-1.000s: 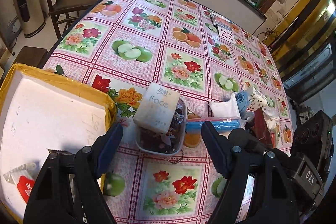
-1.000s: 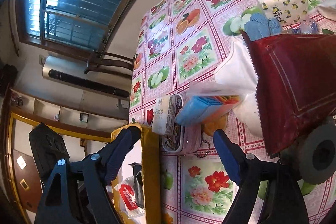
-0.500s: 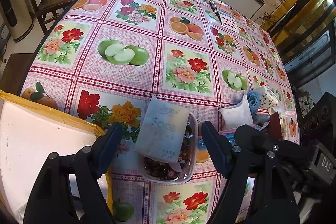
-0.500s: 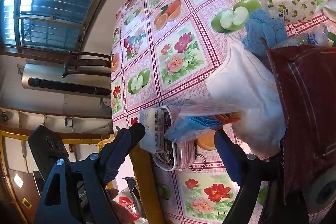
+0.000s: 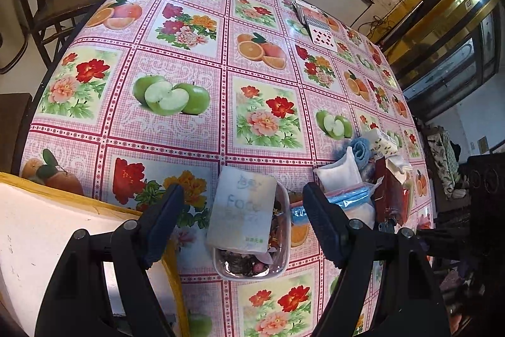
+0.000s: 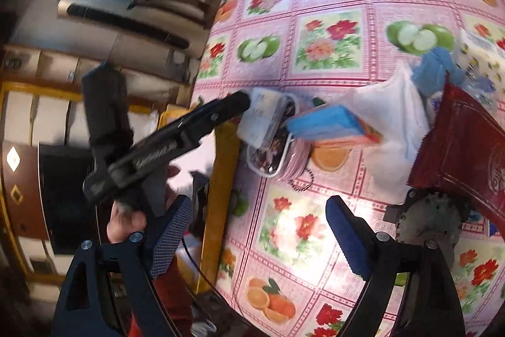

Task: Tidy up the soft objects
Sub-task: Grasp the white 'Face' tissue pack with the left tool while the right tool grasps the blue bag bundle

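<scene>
Tissue pack [image 5: 241, 212] lengthwise away, tilted

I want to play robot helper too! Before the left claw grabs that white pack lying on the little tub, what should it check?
1. Left gripper fingers open: ok.
2. White "Face" tissue pack sits between the fingers: ok.
3. Pack resting loose on the clear plastic tub: ok.
4. Blue packet clear of the right finger: cannot tell.
5. Right gripper open, holding nothing: ok.
6. Yellow-edged box beside the tub, with room: ok.
</scene>
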The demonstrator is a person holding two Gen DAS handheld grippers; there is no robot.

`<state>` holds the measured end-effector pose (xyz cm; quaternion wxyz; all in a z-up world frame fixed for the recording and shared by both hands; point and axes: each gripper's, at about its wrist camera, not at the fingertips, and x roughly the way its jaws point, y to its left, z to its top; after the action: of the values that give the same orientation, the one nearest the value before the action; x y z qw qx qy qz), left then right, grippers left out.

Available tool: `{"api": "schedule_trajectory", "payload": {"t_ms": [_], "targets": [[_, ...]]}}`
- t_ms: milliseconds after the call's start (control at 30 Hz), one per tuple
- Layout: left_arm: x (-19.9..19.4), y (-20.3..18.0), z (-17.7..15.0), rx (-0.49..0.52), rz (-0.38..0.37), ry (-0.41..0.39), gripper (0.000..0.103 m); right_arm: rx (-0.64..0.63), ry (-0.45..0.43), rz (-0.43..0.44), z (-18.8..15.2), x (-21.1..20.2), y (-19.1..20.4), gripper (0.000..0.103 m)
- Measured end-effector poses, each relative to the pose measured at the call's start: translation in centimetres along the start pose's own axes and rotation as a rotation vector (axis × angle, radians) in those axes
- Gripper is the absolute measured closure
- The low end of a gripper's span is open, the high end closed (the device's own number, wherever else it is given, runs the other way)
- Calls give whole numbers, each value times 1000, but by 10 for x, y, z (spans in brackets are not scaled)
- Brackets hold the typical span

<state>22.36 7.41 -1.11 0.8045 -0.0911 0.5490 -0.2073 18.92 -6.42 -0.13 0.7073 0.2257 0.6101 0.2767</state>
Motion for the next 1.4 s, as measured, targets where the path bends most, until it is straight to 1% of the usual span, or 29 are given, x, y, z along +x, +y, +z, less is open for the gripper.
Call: {"api": "schedule_trajectory", "payload": {"t_ms": [33, 100, 133, 167, 200, 267, 333, 400, 467, 567, 667, 700, 733, 767, 800, 833, 867, 933, 1033, 1067, 1100, 1133, 1167, 1200, 1267, 1400], "targets": [[2, 0, 0, 5, -1, 8, 26, -78, 20, -10, -1, -1, 10, 15], [7, -3, 0, 19, 1, 32, 26, -232, 24, -50, -1, -7, 28, 14], [9, -4, -1, 24, 4, 41, 26, -332, 12, -94, 1, -10, 38, 12], [12, -5, -1, 27, 10, 50, 26, -405, -5, -138, 2, -13, 44, 10], [14, -4, -1, 28, 15, 57, 26, -488, -17, -181, 5, -15, 49, 3], [18, -4, -1, 26, 11, 71, 26, -622, -5, -282, 11, -9, 52, 2], [20, -4, 0, 25, -22, 88, 26, -717, 27, -353, 18, 4, 46, 2], [23, -8, 1, 44, -44, 106, 26, -770, 69, -356, 21, 13, 38, 2], [27, -12, 2, 64, -50, 124, 26, -825, 102, -376, 23, 24, 31, 2], [34, -16, 2, 69, -60, 162, 26, -913, 142, -447, 24, 44, 24, 5], [39, -19, 2, 76, -45, 179, 26, -910, 189, -428, 30, 57, 15, 16], [41, -20, 1, 81, -38, 186, 26, -914, 193, -444, 31, 62, 13, 29], [43, -21, 1, 87, -26, 194, 26, -918, 198, -467, 33, 67, 11, 44], [45, -21, -1, 93, -20, 203, 26, -911, 217, -482, 35, 73, 7, 52], [46, -22, -2, 98, -16, 208, 26, -908, 236, -497, 35, 78, 5, 66], [45, -23, -3, 106, -8, 204, 26, -909, 248, -521, 35, 83, 3, 74], [45, -23, -3, 108, -8, 205, 26, -917, 256, -540, 33, 87, 2, 77], [44, -22, -3, 103, -15, 202, 26, -932, 258, -570, 28, 94, 0, 79], [44, -19, -3, 90, -5, 191, 27, -906, 209, -540, 27, 85, 3, 82], [44, -19, -3, 92, 4, 187, 34, -895, 193, -533, 27, 80, 3, 83], [43, -18, -3, 92, 21, 183, 39, -886, 179, -531, 27, 77, 5, 83], [42, -17, -4, 91, 32, 183, 48, -876, 156, -529, 27, 72, 7, 83], [40, -15, -4, 83, 32, 180, 52, -853, 137, -515, 28, 66, 7, 83], [39, -13, -5, 75, 27, 177, 52, -828, 128, -497, 29, 61, 7, 83], [37, -13, -7, 78, 39, 168, 58, -804, 85, -484, 28, 51, 9, 83], [30, -12, -11, 65, 76, 133, 61, -762, 59, -487, 25, 45, 11, 83]]}}
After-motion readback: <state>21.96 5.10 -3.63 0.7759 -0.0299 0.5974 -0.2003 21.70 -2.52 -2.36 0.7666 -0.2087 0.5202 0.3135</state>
